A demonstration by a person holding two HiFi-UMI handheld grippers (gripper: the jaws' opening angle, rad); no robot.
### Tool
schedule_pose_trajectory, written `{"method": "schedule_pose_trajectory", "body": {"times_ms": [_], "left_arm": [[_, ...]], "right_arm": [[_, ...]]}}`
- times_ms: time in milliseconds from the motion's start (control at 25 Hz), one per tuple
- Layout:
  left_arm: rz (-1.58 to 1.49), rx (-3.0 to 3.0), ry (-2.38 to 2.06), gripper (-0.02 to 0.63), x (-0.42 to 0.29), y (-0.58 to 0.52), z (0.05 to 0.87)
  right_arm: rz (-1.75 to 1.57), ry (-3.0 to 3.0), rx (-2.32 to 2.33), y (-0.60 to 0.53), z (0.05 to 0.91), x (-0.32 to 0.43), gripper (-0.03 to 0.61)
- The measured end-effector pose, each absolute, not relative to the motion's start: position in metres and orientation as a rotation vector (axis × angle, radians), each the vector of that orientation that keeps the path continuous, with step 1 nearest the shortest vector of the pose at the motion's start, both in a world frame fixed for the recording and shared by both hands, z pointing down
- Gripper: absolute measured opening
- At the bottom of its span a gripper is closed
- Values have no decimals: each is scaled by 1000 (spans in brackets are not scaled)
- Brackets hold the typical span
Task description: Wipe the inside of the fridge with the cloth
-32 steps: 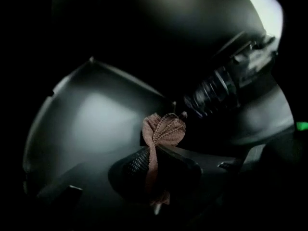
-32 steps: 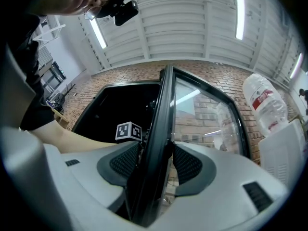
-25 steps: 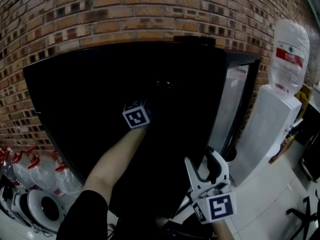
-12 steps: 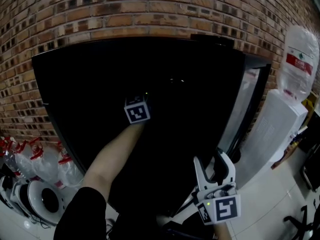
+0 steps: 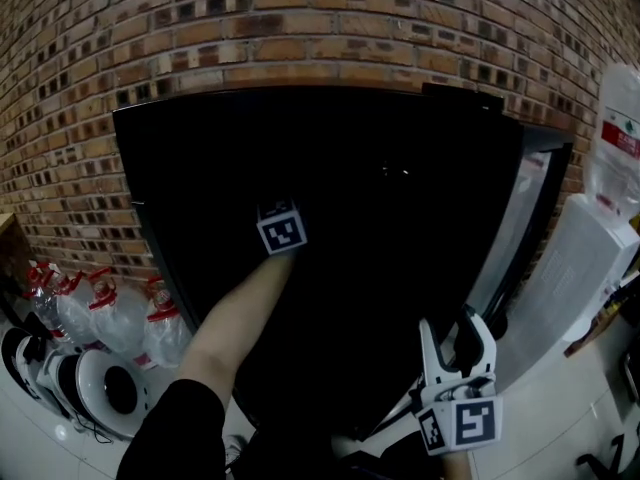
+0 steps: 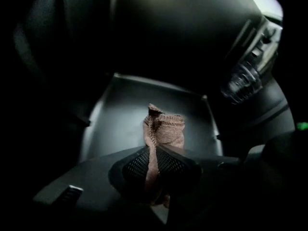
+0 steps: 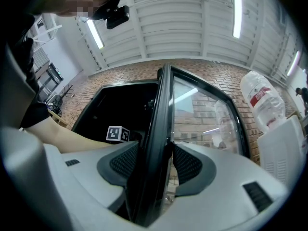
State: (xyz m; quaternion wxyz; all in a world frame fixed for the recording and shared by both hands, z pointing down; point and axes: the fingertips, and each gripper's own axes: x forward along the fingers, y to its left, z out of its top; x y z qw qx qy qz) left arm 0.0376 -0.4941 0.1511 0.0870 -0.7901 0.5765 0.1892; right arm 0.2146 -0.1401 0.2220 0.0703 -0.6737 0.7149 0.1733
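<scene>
Head view: an arm (image 5: 235, 318) is reaching into the dark fridge (image 5: 200, 178). Left gripper view: the left tongs (image 6: 155, 161) are pinching the cloth (image 6: 164, 129) tight, inside the fridge, for wiping. Right gripper view: the right tongs (image 7: 159, 165) are clamping the fridge's door (image 7: 162, 105), seemingly propping it open

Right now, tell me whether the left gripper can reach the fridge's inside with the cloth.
Probably yes. The left gripper is inside the fridge, shut on the cloth, with a bare inner surface just ahead. The right gripper clamps the door, holding it open.
</scene>
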Motion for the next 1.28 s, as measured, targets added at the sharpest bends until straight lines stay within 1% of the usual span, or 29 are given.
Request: {"method": "schedule_pose_trajectory", "body": {"times_ms": [240,400,840,1000,1080,1160,1280], "left_arm": [[554,-2255,1873,38,-12,-501,157],[517,-2184,1969,38,-33,-505,162],[437,-1978,2176,38,-48,-509,176],[387,-1913,2153,37,-47,-506,174],[430,-1956,2111,37,-46,-502,173],[540,-2065,2036,37,-40,-493,173],[670,-2245,1883,38,-17,-469,182]], "right_arm": [[503,2165,-1992,-142,224,213,213],[497,2173,-1982,-141,224,214,213],[502,2209,-1947,-140,224,214,213],[509,2213,-1940,-140,226,213,213],[514,2211,-1938,-140,226,212,213],[516,2204,-1933,-140,227,212,213],[518,2194,-1930,-141,227,212,213]]}}
